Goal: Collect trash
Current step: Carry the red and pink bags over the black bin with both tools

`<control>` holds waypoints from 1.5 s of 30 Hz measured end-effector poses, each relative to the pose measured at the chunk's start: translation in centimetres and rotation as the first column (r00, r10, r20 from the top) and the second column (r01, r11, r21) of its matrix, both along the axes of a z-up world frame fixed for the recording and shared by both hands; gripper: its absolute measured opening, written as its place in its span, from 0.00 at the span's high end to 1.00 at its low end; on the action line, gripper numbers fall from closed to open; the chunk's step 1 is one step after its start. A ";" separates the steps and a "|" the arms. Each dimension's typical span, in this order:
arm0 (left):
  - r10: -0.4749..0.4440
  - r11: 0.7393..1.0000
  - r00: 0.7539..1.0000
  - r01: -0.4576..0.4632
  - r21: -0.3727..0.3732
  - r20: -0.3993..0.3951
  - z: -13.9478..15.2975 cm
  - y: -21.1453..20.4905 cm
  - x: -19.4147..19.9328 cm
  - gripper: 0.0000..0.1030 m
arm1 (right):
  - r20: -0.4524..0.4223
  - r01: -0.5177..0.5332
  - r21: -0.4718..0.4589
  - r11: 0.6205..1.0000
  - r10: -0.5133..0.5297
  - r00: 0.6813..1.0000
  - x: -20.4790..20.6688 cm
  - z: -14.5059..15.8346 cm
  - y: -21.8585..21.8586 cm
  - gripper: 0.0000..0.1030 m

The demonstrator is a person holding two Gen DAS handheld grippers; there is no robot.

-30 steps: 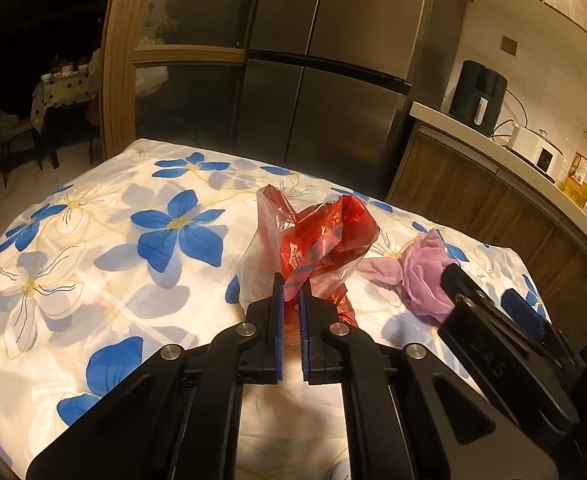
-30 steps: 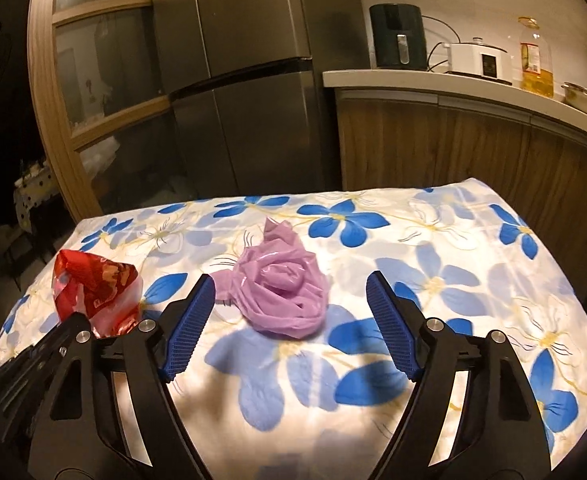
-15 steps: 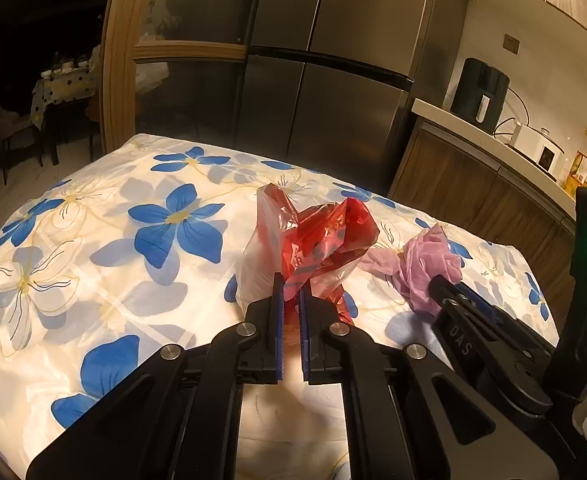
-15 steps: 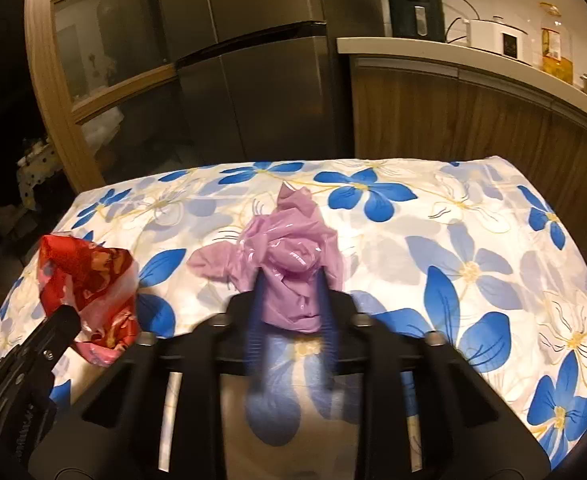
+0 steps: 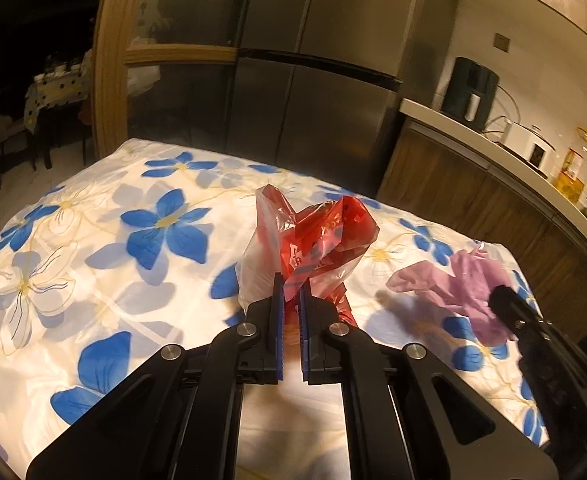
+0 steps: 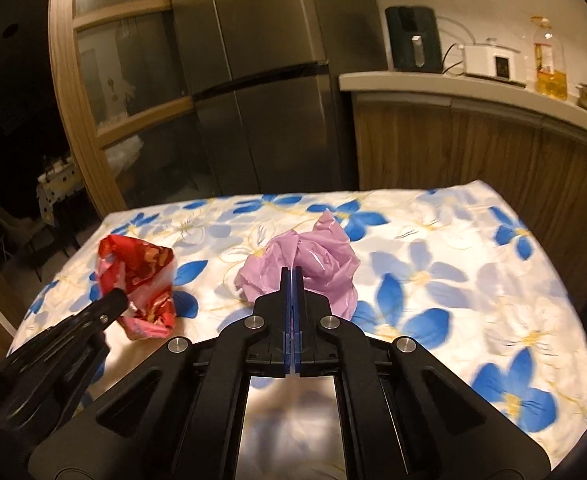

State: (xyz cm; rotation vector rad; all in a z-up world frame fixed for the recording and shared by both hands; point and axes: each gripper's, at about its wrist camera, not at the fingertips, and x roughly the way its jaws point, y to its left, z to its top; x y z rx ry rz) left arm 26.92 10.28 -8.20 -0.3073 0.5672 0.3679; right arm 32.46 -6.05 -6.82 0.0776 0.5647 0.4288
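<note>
My left gripper [image 5: 291,286] is shut on a crumpled red plastic bag [image 5: 317,236] and holds it just above the flowered tablecloth [image 5: 93,248]. The bag also shows in the right wrist view [image 6: 137,280], with the left gripper at its near side. My right gripper [image 6: 292,276] is shut on a crumpled purple plastic bag [image 6: 313,264] and holds it over the middle of the table. The purple bag also shows in the left wrist view [image 5: 469,288], at the right, with the right gripper's tip on it.
A steel fridge [image 6: 261,100] stands behind the table. A wooden counter [image 6: 473,92] at the right carries an air fryer [image 6: 413,40], a white cooker [image 6: 493,60] and an oil bottle [image 6: 549,68]. A curved wooden glass partition [image 5: 113,60] stands at the left.
My right gripper has closed on the purple bag and raised it off the cloth. My left gripper has kept its hold on the red bag and has barely moved.
</note>
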 end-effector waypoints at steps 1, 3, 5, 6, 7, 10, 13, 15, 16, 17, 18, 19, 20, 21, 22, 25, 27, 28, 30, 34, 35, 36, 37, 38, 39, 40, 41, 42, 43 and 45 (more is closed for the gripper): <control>-0.014 1.000 1.000 0.014 0.011 0.005 0.4 -0.7 0.0 0.95 | 0.009 0.006 0.007 1.000 -0.006 1.000 -0.4 0.4 -0.7 0.99; -0.042 0.999 0.999 0.041 0.024 0.015 1.0 -1.8 -0.1 0.95 | 0.041 0.025 0.005 1.000 -0.025 0.999 -1.4 1.3 -2.1 0.99; -0.063 0.997 0.998 0.062 0.038 0.021 1.6 -2.8 -0.1 0.95 | 0.062 0.043 0.009 0.999 -0.043 0.997 -2.2 2.0 -3.4 0.99; -0.078 0.996 0.997 0.077 0.048 0.025 2.0 -3.6 -0.1 0.95 | 0.071 0.053 0.017 0.998 -0.054 0.996 -2.6 2.5 -4.3 0.99; -0.091 0.994 0.995 0.089 0.057 0.029 2.3 -4.3 -0.1 0.95 | 0.082 0.064 0.019 0.998 -0.066 0.994 -3.0 2.8 -5.1 0.99; -0.133 0.989 0.990 0.130 0.070 0.046 3.3 -6.7 -0.2 0.95 | 0.104 0.104 0.030 0.994 -0.107 0.989 -4.1 3.8 -7.7 0.99; -0.181 0.982 0.982 0.177 0.067 0.059 4.1 -9.1 -0.2 0.95 | 0.115 0.142 0.040 0.989 -0.146 0.983 -5.1 4.3 -10.3 0.99; -0.214 0.975 0.975 0.210 0.071 0.065 4.5 -11.0 -0.2 0.95 | 0.123 0.164 0.040 0.986 -0.168 0.978 -5.7 4.6 -11.8 0.99; -0.236 0.970 0.969 0.231 0.072 0.068 4.8 -12.2 -0.1 0.95 | 0.127 0.175 0.041 0.984 -0.179 0.976 -6.0 4.7 -12.6 0.99; -0.248 0.967 0.966 0.243 0.072 0.070 4.9 -12.8 -0.1 0.95 | 0.130 0.185 0.044 0.982 -0.189 0.973 -6.3 4.9 -13.4 0.99; -0.275 0.960 0.959 0.270 0.072 0.074 5.2 -14.2 -0.1 0.95 | 0.134 0.198 0.048 0.979 -0.203 0.970 -6.6 5.1 -14.4 0.99; -0.293 0.955 0.953 0.287 0.073 0.076 5.4 -15.1 -0.1 0.95 | 0.140 0.212 0.049 0.976 -0.217 0.966 -7.0 5.2 -15.3 0.99; -0.315 0.948 0.946 0.309 0.076 0.079 5.7 -16.3 -0.1 0.95 | 0.149 0.229 0.052 0.972 -0.234 0.961 -7.4 5.5 -16.4 0.99; -0.331 0.942 0.940 0.326 0.077 0.080 5.8 -17.3 0.0 0.95 | 0.153 0.241 0.056 0.969 -0.247 0.957 -7.7 5.7 -17.3 0.99; -0.353 0.934 0.932 0.347 0.078 0.082 6.1 -18.5 0.0 0.95 | 0.157 0.256 0.061 0.965 -0.262 0.952 -8.1 5.9 -18.3 0.99; -0.413 0.910 0.906 0.407 0.082 0.087 6.7 -21.9 0.2 0.95 | 0.172 0.301 0.066 0.951 -0.308 0.936 -8.9 6.5 -21.2 0.99; -0.451 0.892 0.888 0.444 0.089 0.089 7.0 -24.1 0.3 0.95 | 0.184 0.329 0.068 0.942 -0.336 0.924 -9.4 6.9 -23.0 0.99; -0.471 0.881 0.878 0.463 0.094 0.090 7.1 -25.4 0.4 0.95 | 0.190 0.345 0.069 0.936 -0.352 0.916 -9.7 7.1 -24.1 0.99; -0.502 0.864 0.860 0.494 0.099 0.092 7.4 -27.5 0.5 0.95 | 0.199 0.375 0.072 0.924 -0.382 0.903 -10.0 7.5 -25.9 1.00; -0.573 0.819 0.814 0.563 0.113 0.097 8.0 -31.7 0.9 0.95 | 0.206 0.441 0.085 0.894 -0.448 0.870 -10.5 7.8 -29.9 0.99; -0.584 0.811 0.806 0.573 0.117 0.098 8.1 -32.4 1.0 0.95 | 0.205 0.452 0.089 0.888 -0.460 0.864 -10.5 7.8 -30.7 0.99; -0.602 0.798 0.792 0.591 0.121 0.100 8.2 -33.5 1.1 0.95 | 0.201 0.468 0.094 0.879 -0.477 0.856 -10.4 7.7 -31.7 0.99; -0.617 0.787 0.781 0.606 0.120 0.102 8.2 -34.2 1.2 0.95 | 0.197 0.480 0.099 0.872 -0.490 0.849 -10.3 7.7 -32.6 0.99; -0.628 0.778 0.772 0.617 0.120 0.102 8.2 -34.9 1.5 0.95 | 0.194 0.488 0.103 0.867 -0.499 0.845 -10.3 7.6 -33.4 0.99; -0.642 0.766 0.760 0.631 0.122 0.101 8.2 -35.8 1.7 0.95 | 0.191 0.494 0.106 0.863 -0.505 0.842 -10.4 7.5 -33.9 0.99; -0.656 0.754 0.748 0.644 0.125 0.101 8.2 -36.5 1.9 0.95 | 0.189 0.501 0.110 0.859 -0.513 0.838 -10.3 7.4 -34.5 0.99; -0.669 0.743 0.736 0.658 0.124 0.100 8.1 -37.3 2.0 0.95 | 0.189 0.504 0.113 0.856 -0.516 0.835 -10.3 7.4 -34.8 0.99; -0.680 0.733 0.727 0.669 0.122 0.099 8.0 -37.8 2.2 0.95 | 0.184 0.512 0.115 0.851 -0.524 0.831 -10.1 7.2 -35.5 0.99; -0.684 0.729 0.724 0.673 0.122 0.095 7.9 -38.2 2.4 0.95 | 0.181 0.515 0.116 0.849 -0.528 0.830 -10.2 7.1 -36.0 0.99; -0.693 0.720 0.716 0.682 0.128 0.084 7.5 -39.2 2.9 0.94 | 0.172 0.522 0.118 0.845 -0.535 0.827 -9.9 6.8 -36.8 0.99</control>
